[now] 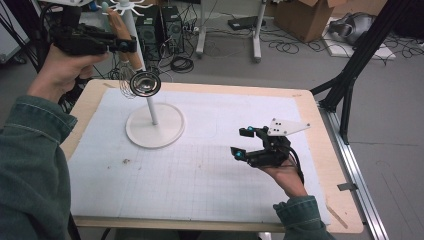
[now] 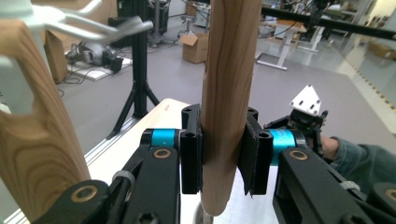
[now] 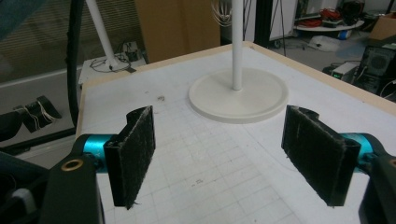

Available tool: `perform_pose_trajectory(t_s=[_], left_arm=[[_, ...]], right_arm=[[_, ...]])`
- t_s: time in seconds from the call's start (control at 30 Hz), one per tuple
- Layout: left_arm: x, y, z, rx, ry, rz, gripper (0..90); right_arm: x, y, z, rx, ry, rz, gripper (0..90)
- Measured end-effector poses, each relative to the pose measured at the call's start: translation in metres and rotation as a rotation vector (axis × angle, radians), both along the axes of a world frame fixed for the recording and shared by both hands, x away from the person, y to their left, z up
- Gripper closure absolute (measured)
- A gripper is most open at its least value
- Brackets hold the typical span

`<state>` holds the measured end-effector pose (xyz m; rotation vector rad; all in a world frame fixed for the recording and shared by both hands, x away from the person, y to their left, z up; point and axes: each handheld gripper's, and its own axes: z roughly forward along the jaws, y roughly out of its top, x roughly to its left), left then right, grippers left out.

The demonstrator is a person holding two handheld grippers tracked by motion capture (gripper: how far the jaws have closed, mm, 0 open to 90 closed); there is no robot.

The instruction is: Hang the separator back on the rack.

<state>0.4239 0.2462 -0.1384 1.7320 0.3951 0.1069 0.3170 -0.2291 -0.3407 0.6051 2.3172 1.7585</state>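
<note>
My left gripper (image 1: 127,46) is raised at the far left, shut on the wooden handle (image 1: 131,55) of a metal whisk. Its wire head (image 1: 144,84) hangs beside the pole of a white stand (image 1: 155,125). In the left gripper view the pads clamp that upright handle (image 2: 229,93) from both sides of my left gripper (image 2: 219,154). A second wooden handle (image 2: 32,140) stands close at the left under a white hook (image 2: 70,21). My right gripper (image 1: 240,142) hovers open over the mat. In the right gripper view it (image 3: 219,154) holds nothing and faces the stand's round base (image 3: 238,95).
A white gridded mat (image 1: 200,175) covers the wooden table (image 1: 345,210). A black frame leg (image 1: 350,75) stands off the table's right edge. Cables, computer towers (image 1: 160,27) and a cardboard box (image 1: 305,17) lie on the floor beyond.
</note>
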Motion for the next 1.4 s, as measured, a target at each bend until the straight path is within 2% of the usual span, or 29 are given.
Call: perform_pose_trajectory(t_s=[0.13, 0.27, 0.37, 0.77, 1.4], left_arm=[[0.005, -0.002, 0.003, 0.003, 0.006, -0.011, 72.4], [0.009, -0.002, 0.002, -0.013, 0.010, -0.020, 72.4], [0.012, -0.001, 0.001, -0.009, 0.021, -0.014, 72.4], [0.018, 0.002, -0.002, -0.038, 0.040, -0.018, 72.4], [0.025, 0.002, -0.009, -0.045, 0.074, -0.013, 72.3]], right_arm=[[0.002, 0.004, 0.003, -0.004, -0.015, 0.007, 25.1], [0.003, 0.005, 0.004, -0.002, -0.025, 0.006, 25.1], [0.002, 0.004, 0.004, 0.000, -0.022, 0.004, 25.1], [0.004, 0.000, 0.005, 0.011, -0.021, 0.000, 25.1], [0.006, 0.000, 0.004, 0.017, -0.023, 0.007, 25.1]])
